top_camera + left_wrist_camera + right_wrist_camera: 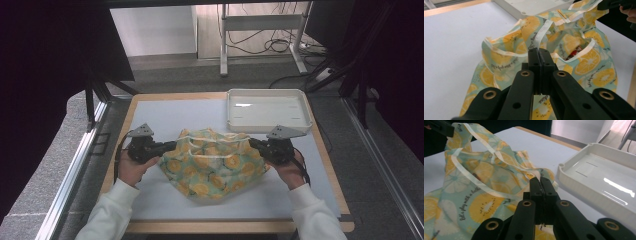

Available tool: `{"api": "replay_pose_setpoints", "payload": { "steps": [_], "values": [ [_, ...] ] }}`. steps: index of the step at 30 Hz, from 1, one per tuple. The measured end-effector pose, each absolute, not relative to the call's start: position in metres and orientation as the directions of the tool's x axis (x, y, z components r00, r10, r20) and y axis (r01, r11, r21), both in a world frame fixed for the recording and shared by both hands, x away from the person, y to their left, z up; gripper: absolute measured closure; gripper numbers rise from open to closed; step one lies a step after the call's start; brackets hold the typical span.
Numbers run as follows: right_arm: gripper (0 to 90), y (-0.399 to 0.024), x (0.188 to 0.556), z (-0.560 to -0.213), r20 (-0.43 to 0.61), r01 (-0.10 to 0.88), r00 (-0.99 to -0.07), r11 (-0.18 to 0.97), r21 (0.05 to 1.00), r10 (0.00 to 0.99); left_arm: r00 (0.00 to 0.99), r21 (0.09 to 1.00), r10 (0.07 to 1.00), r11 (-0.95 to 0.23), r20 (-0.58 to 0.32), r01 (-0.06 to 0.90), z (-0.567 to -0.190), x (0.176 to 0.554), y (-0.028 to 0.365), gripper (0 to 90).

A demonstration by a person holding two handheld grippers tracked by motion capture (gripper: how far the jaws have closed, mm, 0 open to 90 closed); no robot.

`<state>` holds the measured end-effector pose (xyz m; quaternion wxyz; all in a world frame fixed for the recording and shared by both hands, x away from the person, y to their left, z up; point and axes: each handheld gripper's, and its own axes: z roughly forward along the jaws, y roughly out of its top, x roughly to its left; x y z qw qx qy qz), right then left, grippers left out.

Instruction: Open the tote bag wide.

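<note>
A cloth bag (212,165) printed with orange and kiwi slices on pale green lies in the middle of the white mat. My left gripper (174,145) is shut on the bag's cream-edged rim at its left side; in the left gripper view (539,53) a strip of that rim runs up from between the closed jaws. My right gripper (251,142) is shut on the rim at the right side, seen pinched in the right gripper view (540,181). The bag's mouth (574,51) is pulled open between them, and something red and dark lies inside.
A white plastic tray (267,111) stands on the table's far right, just behind the right gripper, and has nothing in it. The white mat (165,115) covers a wooden table. Beyond the far edge are floor, cables and metal frame legs.
</note>
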<state>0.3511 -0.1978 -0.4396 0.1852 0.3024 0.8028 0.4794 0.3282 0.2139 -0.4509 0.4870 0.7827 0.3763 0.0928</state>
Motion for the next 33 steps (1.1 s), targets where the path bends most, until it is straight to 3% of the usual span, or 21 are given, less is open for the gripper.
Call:
{"api": "replay_pose_setpoints", "payload": {
  "steps": [16, 33],
  "values": [
    [88.7, -0.212, 0.313, -0.448, 0.058, 0.310, -0.805, 0.335, 0.890, 0.590, 0.750, 0.835, 0.623, -0.275, -0.223, 0.477, -0.450, 0.299, 0.208, 90.0],
    [88.6, -0.219, 0.286, -0.483, 0.090, 0.367, -0.830, 0.416, 0.832, 0.551, 0.772, 0.802, 0.579, -0.314, -0.263, 0.509, -0.475, 0.277, 0.206, 90.0]
  ]
}}
